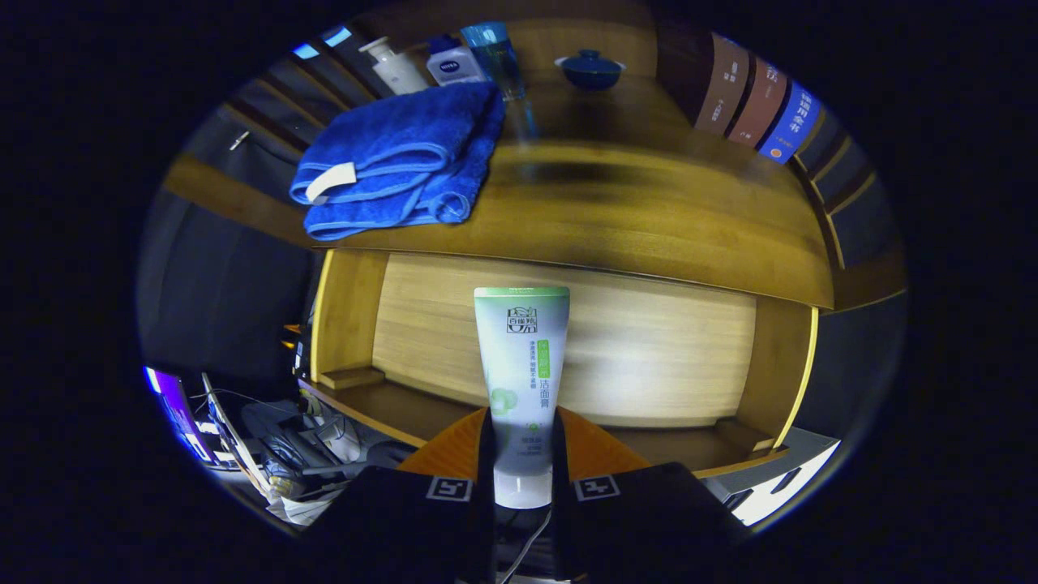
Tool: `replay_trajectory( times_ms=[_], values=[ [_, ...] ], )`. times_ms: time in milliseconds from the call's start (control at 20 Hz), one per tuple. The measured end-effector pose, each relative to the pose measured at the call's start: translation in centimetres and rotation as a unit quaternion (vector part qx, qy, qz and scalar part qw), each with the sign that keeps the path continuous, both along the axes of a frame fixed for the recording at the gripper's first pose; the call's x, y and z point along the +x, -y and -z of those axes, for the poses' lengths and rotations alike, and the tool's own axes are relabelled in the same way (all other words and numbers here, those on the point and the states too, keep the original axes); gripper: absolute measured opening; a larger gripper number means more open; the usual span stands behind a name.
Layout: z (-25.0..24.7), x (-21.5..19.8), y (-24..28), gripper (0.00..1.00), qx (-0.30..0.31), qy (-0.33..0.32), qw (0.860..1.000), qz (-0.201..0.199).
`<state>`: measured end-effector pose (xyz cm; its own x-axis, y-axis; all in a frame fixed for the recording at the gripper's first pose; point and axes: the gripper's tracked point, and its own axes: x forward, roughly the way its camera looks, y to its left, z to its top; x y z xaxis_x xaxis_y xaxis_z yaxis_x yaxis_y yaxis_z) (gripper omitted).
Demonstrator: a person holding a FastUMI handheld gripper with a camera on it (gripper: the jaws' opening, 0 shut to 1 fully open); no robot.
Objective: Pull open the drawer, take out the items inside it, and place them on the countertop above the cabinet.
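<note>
A white and green tube of face wash [521, 373] stands upright between my fingers, cap end down, and my gripper [522, 454] is shut on its lower part. Behind the tube lies the open wooden drawer [649, 349], its pale bottom panel and side walls showing. Above the drawer runs the wooden countertop [649, 219]. The tube is held over the drawer, below the countertop's front edge.
A folded blue towel [401, 158] lies on the countertop's left part, overhanging the edge. Behind it stand a pump bottle [395, 66], a white bottle [454, 63] and a blue bottle [496, 53]. A blue lidded bowl [590, 69] and books [758, 101] sit further back. Cables clutter the floor [308, 454].
</note>
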<state>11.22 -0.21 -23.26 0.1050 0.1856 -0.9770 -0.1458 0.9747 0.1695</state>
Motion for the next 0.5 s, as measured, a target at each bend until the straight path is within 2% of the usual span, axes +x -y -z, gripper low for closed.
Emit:
replay_trajectory(
  times_ms=[250, 500],
  values=[
    [-3.4, 4.0, 0.6, 0.31, 0.017, 0.067, 0.997, 0.018],
    [-2.7, 10.2, 1.6, 0.3, -0.015, 0.112, 0.993, 0.036]
  ],
)
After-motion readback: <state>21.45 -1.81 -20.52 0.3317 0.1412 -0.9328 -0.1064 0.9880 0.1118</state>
